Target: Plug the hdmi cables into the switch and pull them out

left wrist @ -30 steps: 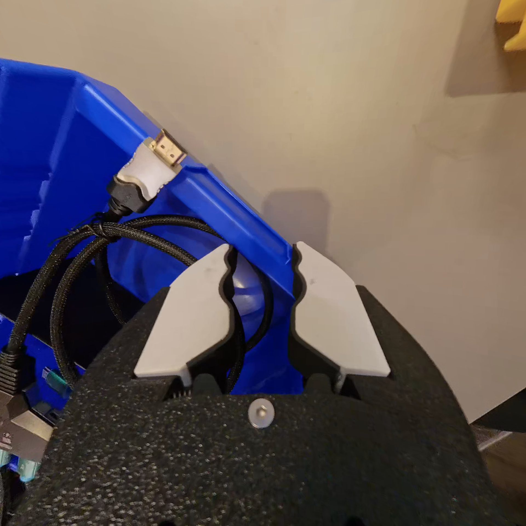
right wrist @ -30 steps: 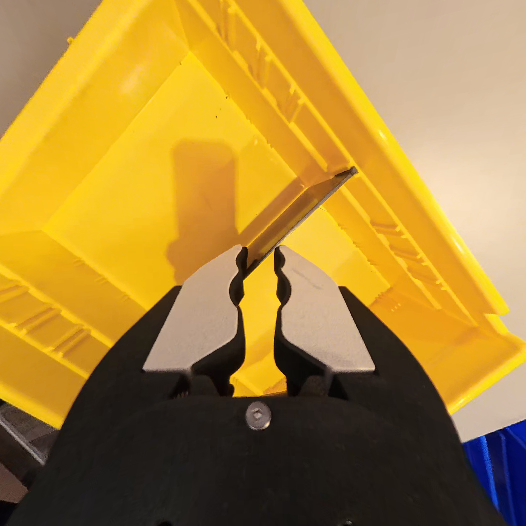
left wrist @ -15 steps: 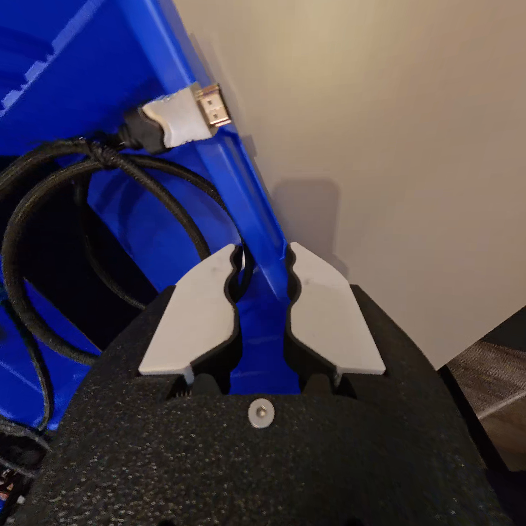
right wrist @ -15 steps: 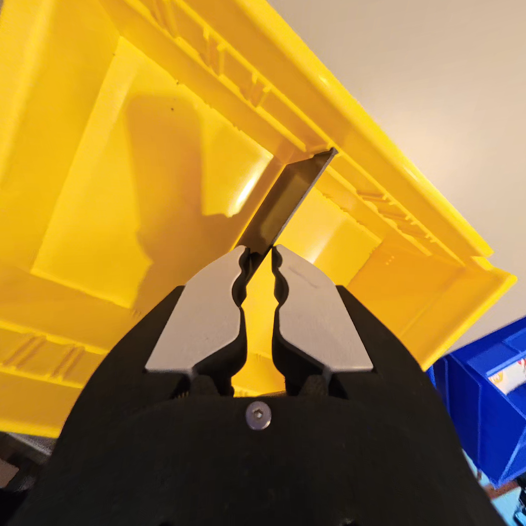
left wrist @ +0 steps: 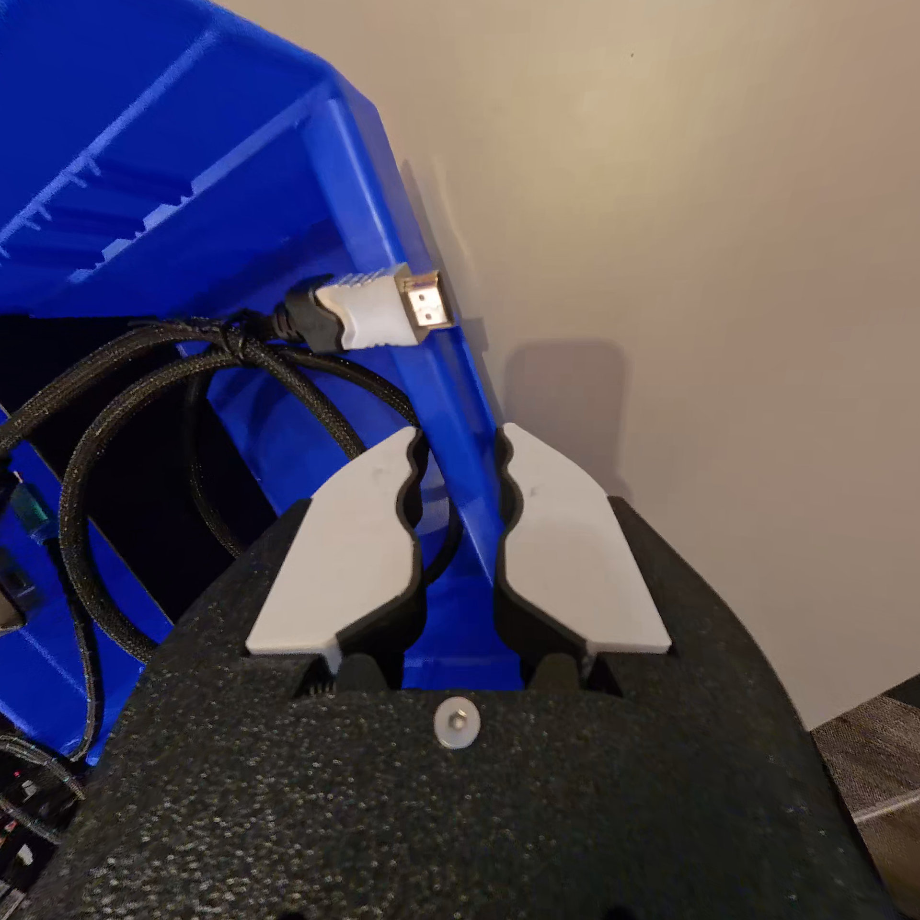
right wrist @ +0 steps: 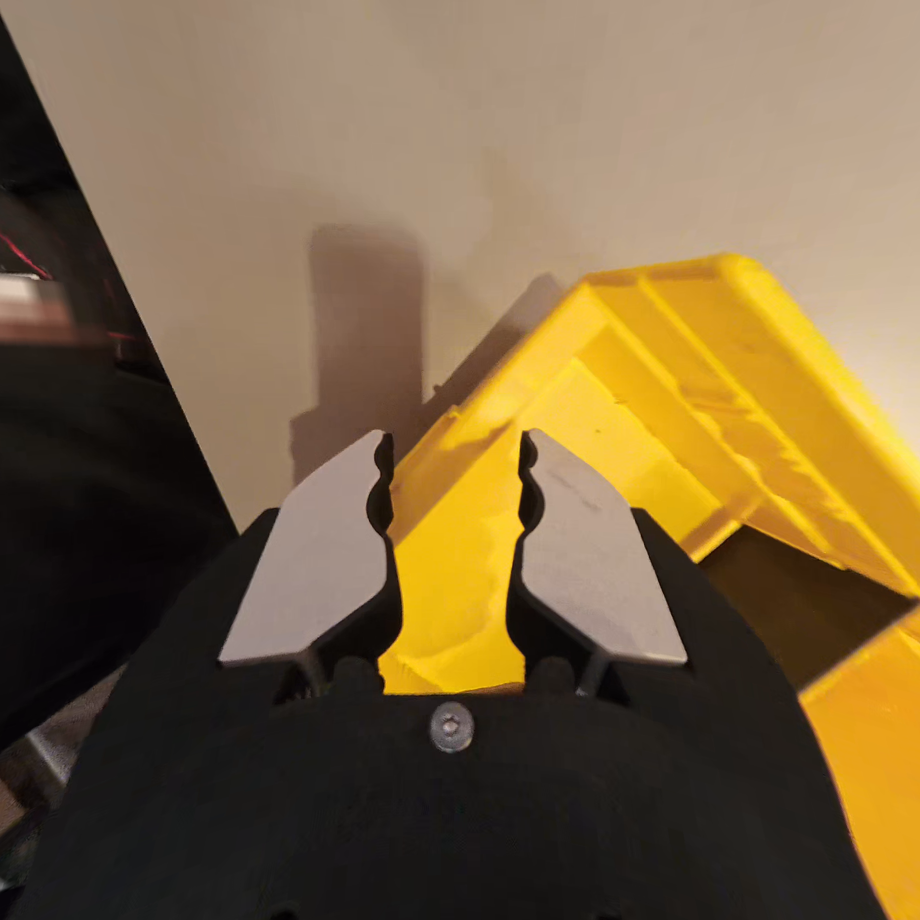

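The left gripper [left wrist: 458,455], a black textured body with two pale grey fingers, had its jaws apart around the rim of a blue plastic storage bin [left wrist: 174,174], the bin's corner edge running up between them; whether they pressed the plastic could not be told. A black braided HDMI cable [left wrist: 298,378] lay coiled in loops inside the blue bin, and its grey-and-black plug with a metal tip [left wrist: 378,313] leaned out over the bin's rim, above the jaws. The bin's lower left side was cut off by the frame, and small connectors there were too dark and blurred to make out; the switch could not be picked out. Right of the blue bin the pale beige table [left wrist: 697,249] lay open to its edge. The right gripper [right wrist: 455,438], of the same build, had its jaws open and holding nothing, over the near corner of a yellow plastic bin [right wrist: 697,398] that ran off the right edge. Left of the yellow bin the table ended at a diagonal edge, with a dark, blurred area beyond.
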A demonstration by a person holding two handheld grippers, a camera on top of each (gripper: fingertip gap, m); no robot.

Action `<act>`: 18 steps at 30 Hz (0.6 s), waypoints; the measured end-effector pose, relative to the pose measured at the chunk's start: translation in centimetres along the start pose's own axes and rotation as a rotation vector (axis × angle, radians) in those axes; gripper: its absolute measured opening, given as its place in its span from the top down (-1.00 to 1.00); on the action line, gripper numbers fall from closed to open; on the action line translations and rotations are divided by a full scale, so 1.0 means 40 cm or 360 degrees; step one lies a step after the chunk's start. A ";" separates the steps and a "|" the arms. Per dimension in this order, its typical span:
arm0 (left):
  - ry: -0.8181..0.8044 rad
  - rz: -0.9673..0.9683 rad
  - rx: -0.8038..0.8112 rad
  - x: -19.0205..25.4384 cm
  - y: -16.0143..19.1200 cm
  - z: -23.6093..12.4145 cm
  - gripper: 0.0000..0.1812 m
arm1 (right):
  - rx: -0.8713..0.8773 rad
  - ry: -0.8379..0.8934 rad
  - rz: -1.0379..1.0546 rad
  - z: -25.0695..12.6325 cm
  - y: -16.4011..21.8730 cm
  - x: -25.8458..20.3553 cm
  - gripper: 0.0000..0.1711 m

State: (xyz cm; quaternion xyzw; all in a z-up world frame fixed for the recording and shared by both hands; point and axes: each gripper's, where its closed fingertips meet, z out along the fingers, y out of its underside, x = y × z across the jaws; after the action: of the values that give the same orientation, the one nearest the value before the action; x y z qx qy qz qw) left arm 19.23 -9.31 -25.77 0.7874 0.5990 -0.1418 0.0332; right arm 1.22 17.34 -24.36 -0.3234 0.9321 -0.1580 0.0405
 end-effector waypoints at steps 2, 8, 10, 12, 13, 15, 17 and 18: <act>0.0006 -0.0013 0.0008 0.001 0.001 -0.002 0.71 | -0.0059 0.0001 -0.0045 0.032 0.007 -0.007 0.44; 0.0071 0.0023 0.0017 0.010 0.058 -0.013 0.75 | -0.0125 0.0010 -0.0243 0.033 0.035 -0.004 0.51; 0.0079 0.0055 0.0003 0.011 0.092 -0.017 0.75 | -0.0155 0.0028 -0.0373 0.027 0.054 -0.002 0.52; 0.0073 0.0109 -0.0021 0.009 0.136 -0.023 0.76 | -0.0197 0.0035 -0.0507 0.016 0.083 0.000 0.53; 0.0078 0.0109 -0.0044 0.007 0.163 -0.026 0.76 | -0.0226 0.0045 -0.0552 0.010 0.102 0.003 0.54; 0.0075 0.0125 -0.0097 0.002 0.224 -0.031 0.77 | -0.0300 0.0082 -0.0577 -0.005 0.148 0.018 0.58; 0.0072 0.0140 -0.0171 -0.006 0.292 -0.038 0.77 | -0.0409 0.0144 -0.0566 -0.026 0.208 0.044 0.62; 0.0061 0.0163 -0.0210 -0.010 0.326 -0.041 0.78 | -0.0476 0.0182 -0.0549 -0.038 0.243 0.058 0.64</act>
State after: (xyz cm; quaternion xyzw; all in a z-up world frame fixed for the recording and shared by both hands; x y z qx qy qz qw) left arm 31.88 -12.98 -25.61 0.8157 0.5665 -0.0851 0.0808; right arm -6.62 23.50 -25.99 -0.4707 0.8769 -0.0406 -0.0883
